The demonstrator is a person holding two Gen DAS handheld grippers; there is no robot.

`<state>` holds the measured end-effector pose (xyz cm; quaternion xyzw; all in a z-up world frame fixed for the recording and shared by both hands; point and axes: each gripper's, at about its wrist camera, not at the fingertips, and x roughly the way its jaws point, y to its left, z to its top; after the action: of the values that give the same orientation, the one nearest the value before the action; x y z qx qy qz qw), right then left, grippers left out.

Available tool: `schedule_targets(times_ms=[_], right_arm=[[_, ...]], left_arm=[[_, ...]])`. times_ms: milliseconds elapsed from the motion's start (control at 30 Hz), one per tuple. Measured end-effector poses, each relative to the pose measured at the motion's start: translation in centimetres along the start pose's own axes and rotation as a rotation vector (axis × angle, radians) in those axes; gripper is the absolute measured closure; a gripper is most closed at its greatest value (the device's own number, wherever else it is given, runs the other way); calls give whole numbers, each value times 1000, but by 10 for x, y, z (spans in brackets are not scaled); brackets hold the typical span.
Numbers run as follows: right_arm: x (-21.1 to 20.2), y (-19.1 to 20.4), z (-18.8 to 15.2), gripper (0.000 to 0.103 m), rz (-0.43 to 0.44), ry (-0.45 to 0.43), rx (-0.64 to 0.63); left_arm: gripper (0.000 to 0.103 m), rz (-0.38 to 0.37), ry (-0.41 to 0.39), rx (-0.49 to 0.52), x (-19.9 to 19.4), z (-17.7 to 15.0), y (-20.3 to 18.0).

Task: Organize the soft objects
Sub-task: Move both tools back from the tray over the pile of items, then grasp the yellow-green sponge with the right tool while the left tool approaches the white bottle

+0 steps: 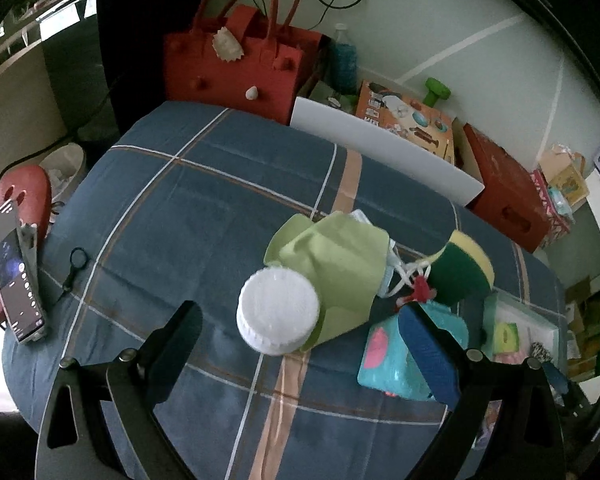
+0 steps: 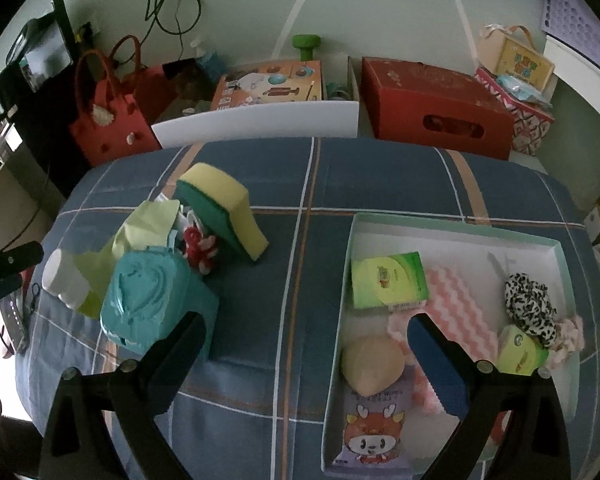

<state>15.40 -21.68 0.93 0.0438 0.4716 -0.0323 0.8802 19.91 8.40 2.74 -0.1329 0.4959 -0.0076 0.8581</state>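
the blue checked quilted cloth is covering the table, and all places here are given from it. on its right part the shallow pale green cardboard tray is lying, already holding a green wipes pack, a pink zigzag cloth, a beige round pad, a cartoon wipes packet and a black-and-white spotted scrunchie.

on the left part of the cloth a heap is waiting: the light green soft cloth, the teal tissue pack, the yellow and green sponge, the white round stack of cotton pads and a small red and white knotted rope.

the left gripper is hovering above the heap, wide open and empty, with the cotton pads between its fingers. the right gripper is also wide open and empty, between heap and tray.

i judge the sorting is about half done; next the left gripper should descend and close gently on the cotton pads.
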Motion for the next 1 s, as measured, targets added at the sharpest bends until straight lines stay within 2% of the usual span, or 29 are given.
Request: schedule_targets(times_ms=[300,433,633,1000], right_arm=[[6,-1,14,1,40,-8,42],[5,8,30,1,29,-28,22],[14,22,56,1,62,-21,-10],[50,36,70,1,110,-6,-70]], left_arm=[[5,-15,9,9,18,21,6],[5,-24,31,15,27,25,8],[5,-12,69,48,44,31,-2],[5,-13,105,81,72,42,-22]])
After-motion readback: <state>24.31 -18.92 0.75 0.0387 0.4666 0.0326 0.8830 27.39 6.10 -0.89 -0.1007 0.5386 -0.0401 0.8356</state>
